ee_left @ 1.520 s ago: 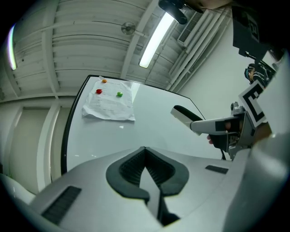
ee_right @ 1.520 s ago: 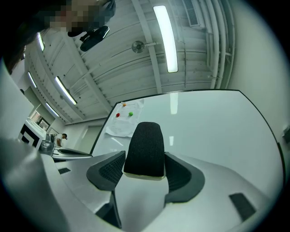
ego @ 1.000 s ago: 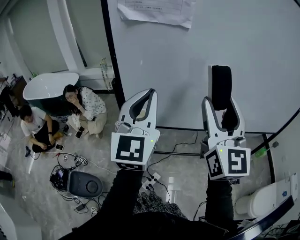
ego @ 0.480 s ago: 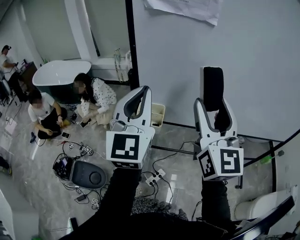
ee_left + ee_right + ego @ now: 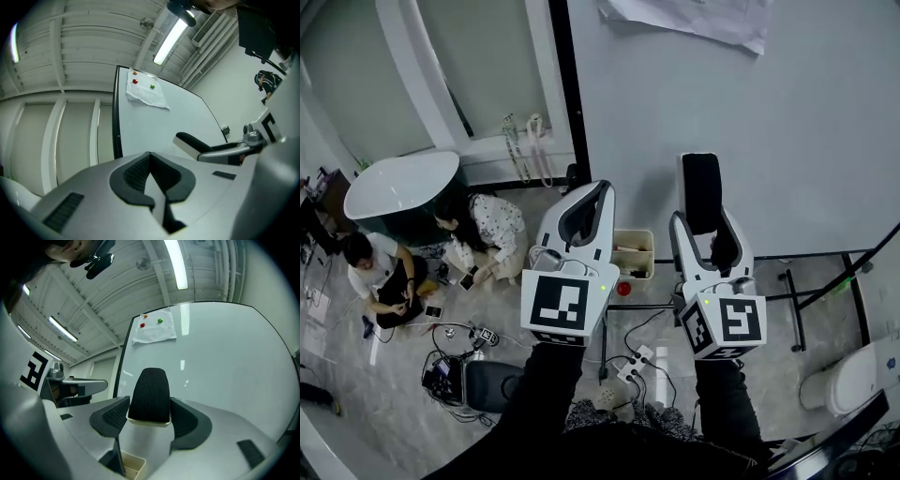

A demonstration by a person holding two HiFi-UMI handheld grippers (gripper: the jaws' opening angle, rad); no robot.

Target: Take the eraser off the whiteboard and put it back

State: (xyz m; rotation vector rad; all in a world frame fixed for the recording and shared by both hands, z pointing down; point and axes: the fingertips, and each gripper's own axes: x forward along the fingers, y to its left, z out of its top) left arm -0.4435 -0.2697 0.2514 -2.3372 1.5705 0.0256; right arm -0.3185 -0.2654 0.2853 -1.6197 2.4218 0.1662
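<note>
My right gripper is shut on the eraser, a block with a black felt face and a pale back. It stands upright between the jaws in front of the whiteboard; I cannot tell whether it touches the board. In the right gripper view the eraser fills the gap of the right gripper, with the whiteboard behind. My left gripper is shut on nothing, to the left of the right one. The left gripper view shows the left gripper with its jaws together and the eraser off to its right.
A sheet of paper is pinned at the top of the board. Two people sit on the floor at left near a bathtub. A small bin, power strips, the board's stand and a toilet lie below.
Both grippers have shifted left along the board, the eraser still in the right one. The view has moved, bringing the bin under the board into sight.
</note>
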